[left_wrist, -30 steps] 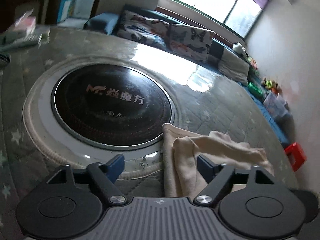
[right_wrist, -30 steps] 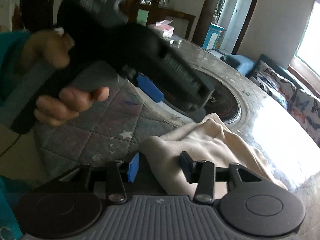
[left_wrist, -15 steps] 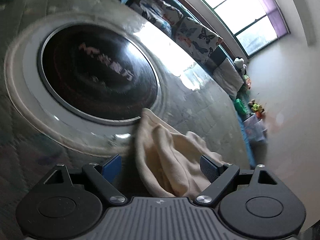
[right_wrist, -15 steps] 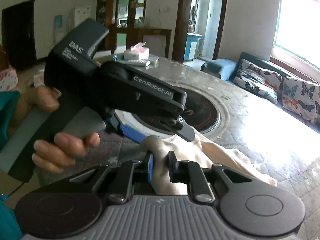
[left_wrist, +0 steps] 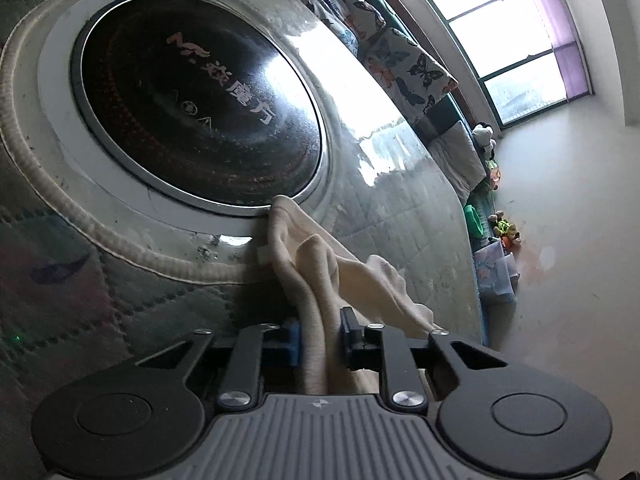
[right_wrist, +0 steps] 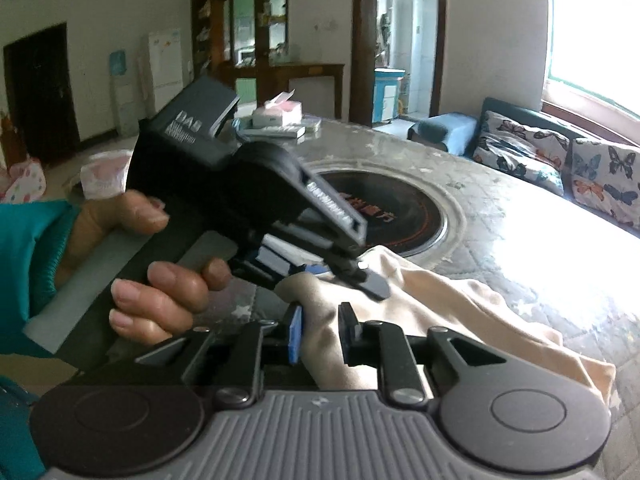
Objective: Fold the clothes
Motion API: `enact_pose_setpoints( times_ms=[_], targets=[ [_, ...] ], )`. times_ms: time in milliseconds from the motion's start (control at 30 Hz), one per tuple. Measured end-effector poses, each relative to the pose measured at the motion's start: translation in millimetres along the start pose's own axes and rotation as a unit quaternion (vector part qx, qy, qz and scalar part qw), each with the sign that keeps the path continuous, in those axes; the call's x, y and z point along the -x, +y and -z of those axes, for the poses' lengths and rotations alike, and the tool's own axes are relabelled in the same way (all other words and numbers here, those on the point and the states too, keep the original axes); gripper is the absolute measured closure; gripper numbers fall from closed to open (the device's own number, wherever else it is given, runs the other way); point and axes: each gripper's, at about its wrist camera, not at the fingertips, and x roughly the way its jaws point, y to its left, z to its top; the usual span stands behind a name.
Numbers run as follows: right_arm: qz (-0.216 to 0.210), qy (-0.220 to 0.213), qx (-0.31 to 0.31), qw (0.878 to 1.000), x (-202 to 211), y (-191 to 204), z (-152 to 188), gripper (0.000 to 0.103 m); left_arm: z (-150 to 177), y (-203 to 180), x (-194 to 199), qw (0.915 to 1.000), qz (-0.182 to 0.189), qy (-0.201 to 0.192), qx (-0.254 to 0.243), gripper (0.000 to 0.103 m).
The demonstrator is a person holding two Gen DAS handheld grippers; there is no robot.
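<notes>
A cream garment (left_wrist: 316, 264) lies bunched on the quilted round table (left_wrist: 408, 216), beside the black hotplate (left_wrist: 192, 100). My left gripper (left_wrist: 320, 340) is shut on a fold of the cloth at its near edge. In the right wrist view the same cream garment (right_wrist: 440, 300) spreads to the right, and my right gripper (right_wrist: 320, 334) is shut on another bunch of it. The left gripper's body (right_wrist: 248, 184), held by a hand (right_wrist: 160, 292) in a teal sleeve, sits just above and left of my right fingers.
The hotplate (right_wrist: 384, 208) with its white ring fills the table's middle. A tissue box (right_wrist: 276, 114) and flat items sit at the far table edge. A sofa with butterfly cushions (right_wrist: 560, 168) runs along the window wall. Toys (left_wrist: 504, 232) line the floor by the wall.
My left gripper went from open around the cloth to shut on it. The right gripper stayed shut on the cloth, and the left tool tipped down closer to it.
</notes>
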Motion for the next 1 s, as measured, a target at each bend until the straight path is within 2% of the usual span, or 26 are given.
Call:
enact_pose_setpoints(
  times_ms=[100, 267, 367, 500, 567, 733, 867, 933, 967, 1000],
  targets=[
    [0.009, -0.009, -0.021, 1.0, 12.7, -10.8, 4.8, 0.085, 0.6, -0.4, -0.2, 0.9999, -0.003, -0.002, -0.01, 0.085],
    [0.067, -0.019, -0.076, 0.995, 38.1, -51.0, 16.4, 0.084, 4.7, -0.9, 0.3, 0.9996, -0.009, -0.005, -0.025, 0.085],
    [0.128, -0.014, -0.12, 0.984, 48.4, -83.9, 29.7, 0.08, 6.7, -1.6, 0.8, 0.9994, -0.011, -0.007, -0.032, 0.085],
    [0.179, -0.004, -0.182, 0.967, 56.3, -121.1, 54.9, 0.077, 7.5, -3.1, -0.1, 0.999, -0.014, -0.01, -0.042, 0.085],
    [0.203, 0.001, -0.213, 0.956, 60.2, -139.6, 67.5, 0.072, 7.5, -5.3, -1.0, 0.9986, -0.018, -0.01, -0.049, 0.085],
    [0.195, -0.002, -0.283, 0.939, 54.9, -169.2, 87.9, 0.067, 8.3, -12.3, -3.0, 0.9973, -0.027, -0.012, -0.068, 0.085],
    [0.177, -0.01, -0.311, 0.934, 50.3, -177.6, 95.2, 0.067, 9.1, -18.3, -4.8, 0.9959, -0.035, -0.013, -0.083, 0.085],
    [0.169, -0.015, -0.317, 0.933, 50.6, -178.5, 96.7, 0.07, 9.4, -21.1, -5.1, 0.9951, -0.039, -0.014, -0.089, 0.085],
    [0.163, -0.016, -0.32, 0.933, 49.6, -178.0, 95.5, 0.08, 9.6, -21.9, -4.7, 0.9948, -0.04, -0.014, -0.093, 0.085],
    [0.158, -0.015, -0.322, 0.933, 47.4, -177.5, 94.1, 0.085, 9.7, -23.7, -4.6, 0.9943, -0.042, -0.015, -0.097, 0.085]
  ],
)
